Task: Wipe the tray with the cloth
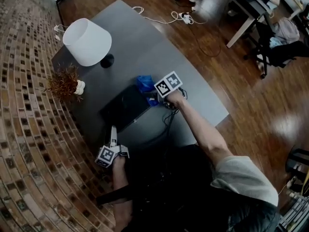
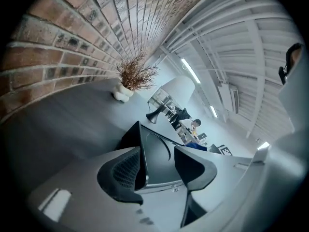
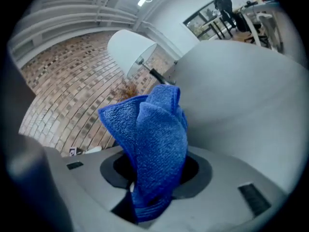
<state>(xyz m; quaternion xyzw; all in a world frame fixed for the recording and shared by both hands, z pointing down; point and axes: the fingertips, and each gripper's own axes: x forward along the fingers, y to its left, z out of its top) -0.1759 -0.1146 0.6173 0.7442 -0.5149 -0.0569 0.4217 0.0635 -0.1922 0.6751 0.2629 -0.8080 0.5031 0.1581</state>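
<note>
The black tray (image 1: 124, 108) lies in the middle of the grey table (image 1: 193, 86). My right gripper (image 1: 157, 98) hovers at the tray's far right corner, shut on a bunched blue cloth (image 1: 144, 83). In the right gripper view the cloth (image 3: 154, 129) stands up out of that gripper (image 3: 154, 173) and hides the tray. My left gripper (image 1: 114, 134) is at the tray's near corner by the table's front edge. In the left gripper view it (image 2: 158, 151) is open, with the tray (image 2: 157, 158) rim between the jaws. One pad (image 2: 126, 170) lies close against the rim.
A lamp with a white shade (image 1: 88, 41) and a dried plant in a white vase (image 1: 66, 83) stand at the table's left, near the brick wall (image 1: 24, 105). A white cable (image 1: 166, 19) lies on the wood floor beyond. Desks and chairs (image 1: 270, 37) are at the far right.
</note>
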